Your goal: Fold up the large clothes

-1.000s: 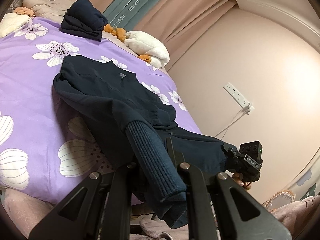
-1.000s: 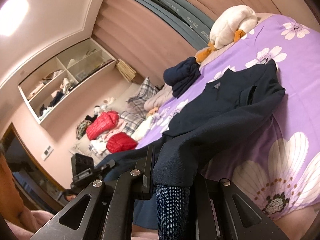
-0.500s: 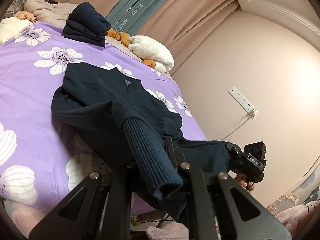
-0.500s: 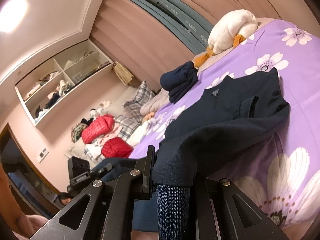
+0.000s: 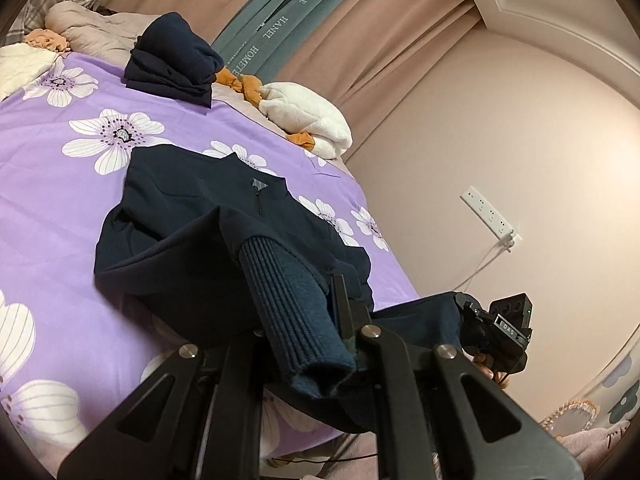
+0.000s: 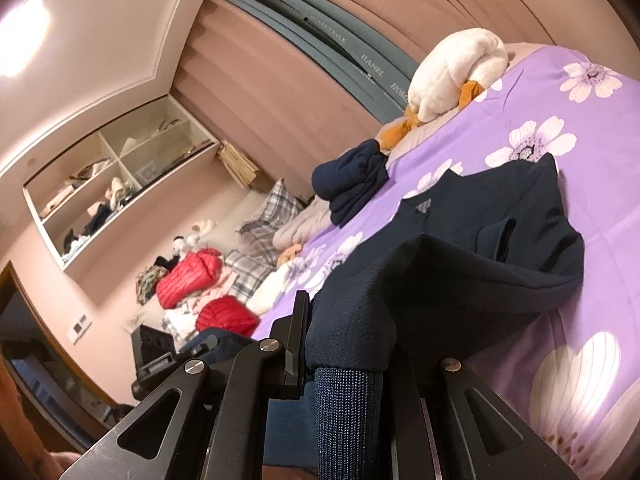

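A dark navy zip-neck sweater [image 5: 224, 232] lies on the purple flowered bedspread [image 5: 52, 184], collar towards the pillows. My left gripper [image 5: 308, 340] is shut on its ribbed cuff [image 5: 288, 304], with the sleeve lifted off the bed. My right gripper [image 6: 344, 364] is shut on the other ribbed cuff [image 6: 348, 412], that sleeve raised too; the sweater body [image 6: 492, 240] lies beyond it. The right gripper also shows in the left wrist view [image 5: 476, 328] at the bed's near right edge, and the left gripper in the right wrist view [image 6: 192, 354].
A folded navy garment [image 5: 172, 64] and a white plush duck [image 5: 308, 120] sit at the head of the bed. Pillows, red jackets [image 6: 188, 276] and loose clothes pile to the far left. A wall socket strip [image 5: 488, 216] and a wall shelf [image 6: 112, 184] show.
Both grippers have carried the sleeve cuffs farther over the bed towards the sweater body. The sleeves bunch up more over the torso. Both stay shut.
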